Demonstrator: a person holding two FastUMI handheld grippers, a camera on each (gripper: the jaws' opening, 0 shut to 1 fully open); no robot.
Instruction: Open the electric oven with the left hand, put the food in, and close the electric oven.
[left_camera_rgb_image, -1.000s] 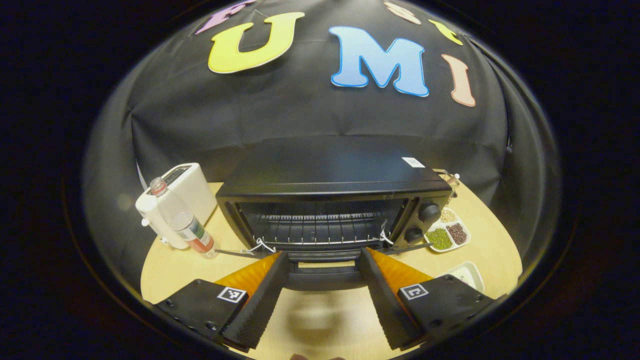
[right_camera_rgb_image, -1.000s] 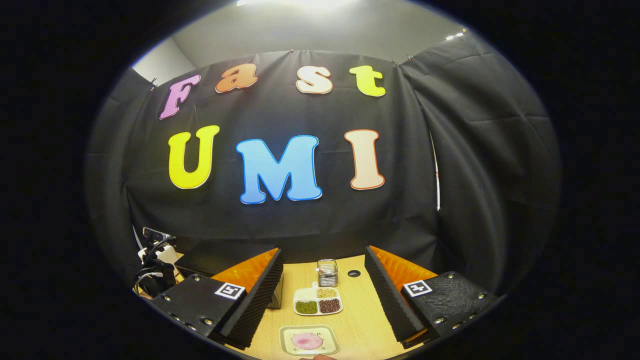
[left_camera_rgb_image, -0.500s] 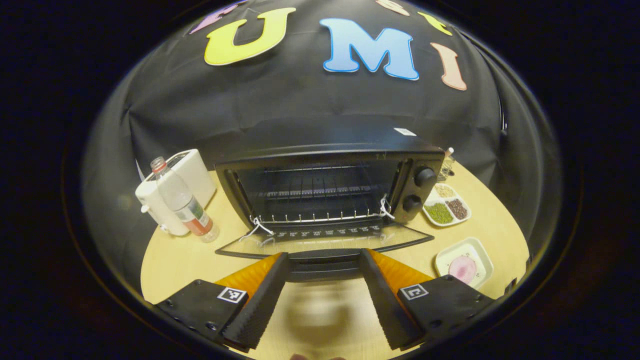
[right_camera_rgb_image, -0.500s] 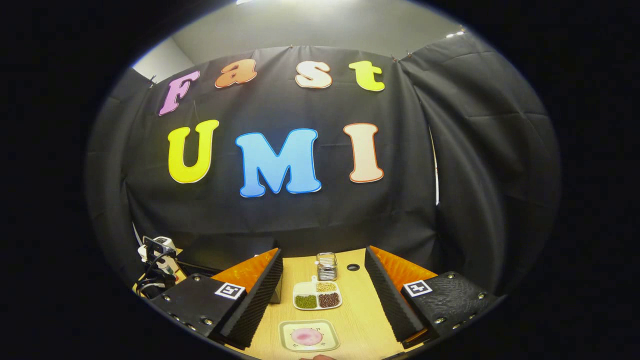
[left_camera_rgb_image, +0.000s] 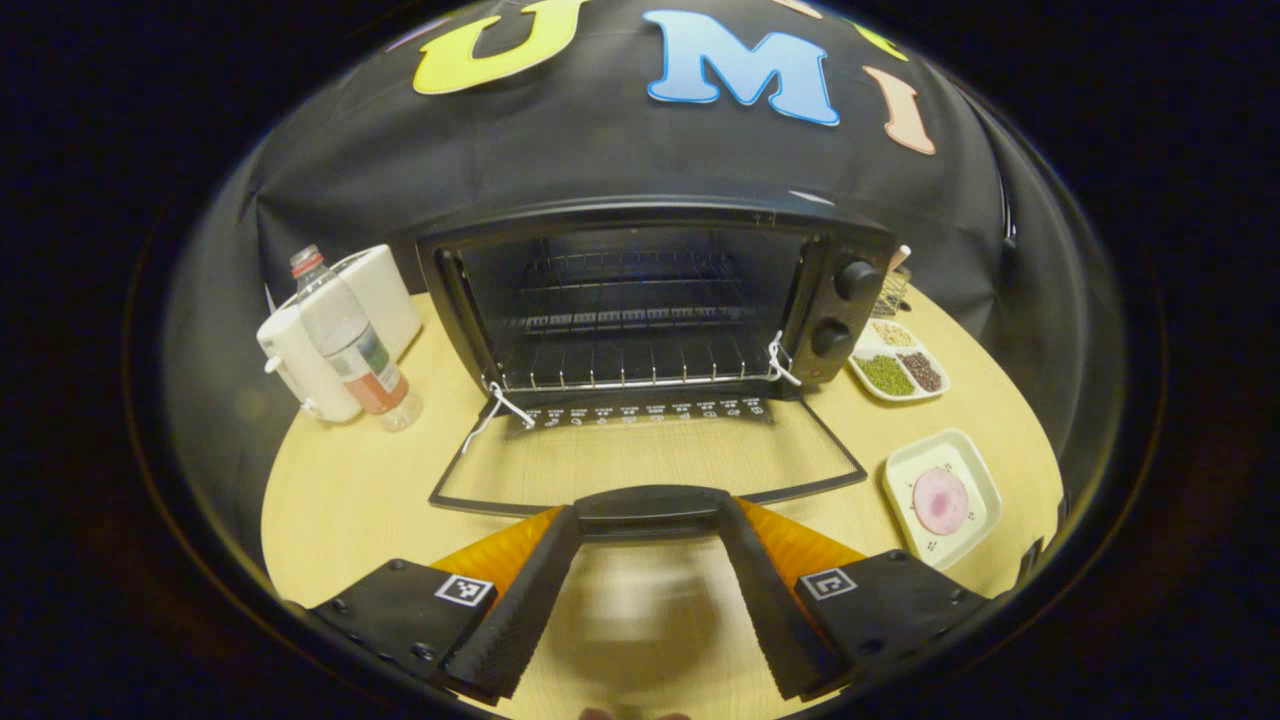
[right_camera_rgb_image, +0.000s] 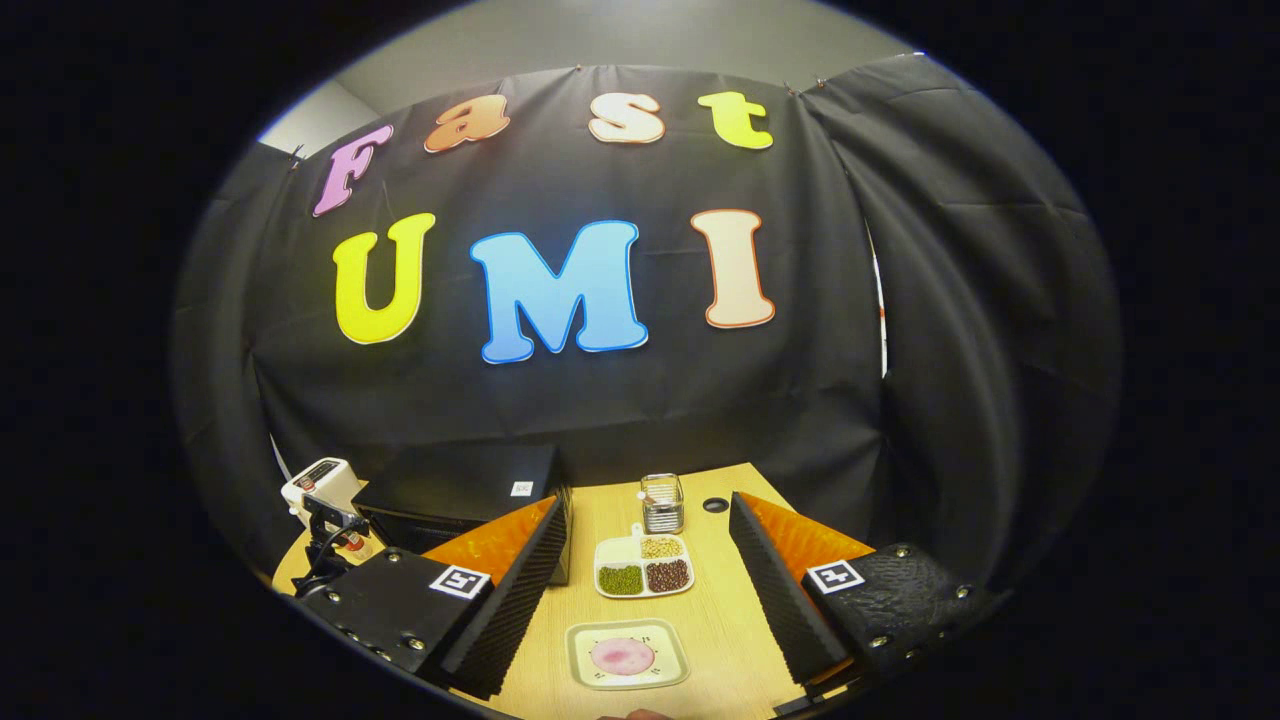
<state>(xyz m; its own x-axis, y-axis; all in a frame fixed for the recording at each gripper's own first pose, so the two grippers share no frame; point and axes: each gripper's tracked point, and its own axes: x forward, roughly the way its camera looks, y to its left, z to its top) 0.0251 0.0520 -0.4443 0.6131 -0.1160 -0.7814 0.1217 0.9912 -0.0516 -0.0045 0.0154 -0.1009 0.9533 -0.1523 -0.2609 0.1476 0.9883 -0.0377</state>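
1. Your left gripper (left_camera_rgb_image: 648, 525) has its fingers set wide on either side of the oven door's handle (left_camera_rgb_image: 650, 505), which lies between the tips; whether the pads touch it, you cannot tell.
2. Ahead of those fingertips the glass door (left_camera_rgb_image: 645, 465) is folded down nearly flat over the table (left_camera_rgb_image: 340, 490), and beyond it the electric oven (left_camera_rgb_image: 650, 290) stands open with its wire rack (left_camera_rgb_image: 630, 365) showing.
3. Right of the right finger sits the food (left_camera_rgb_image: 940, 498), a pink round on a square plate (left_camera_rgb_image: 905, 475).
4. Your right gripper (right_camera_rgb_image: 648, 570) holds nothing, fingers spread wide.
5. Between its fingers the plate lies nearest, and the divided dish (right_camera_rgb_image: 642, 575) of beans just beyond.
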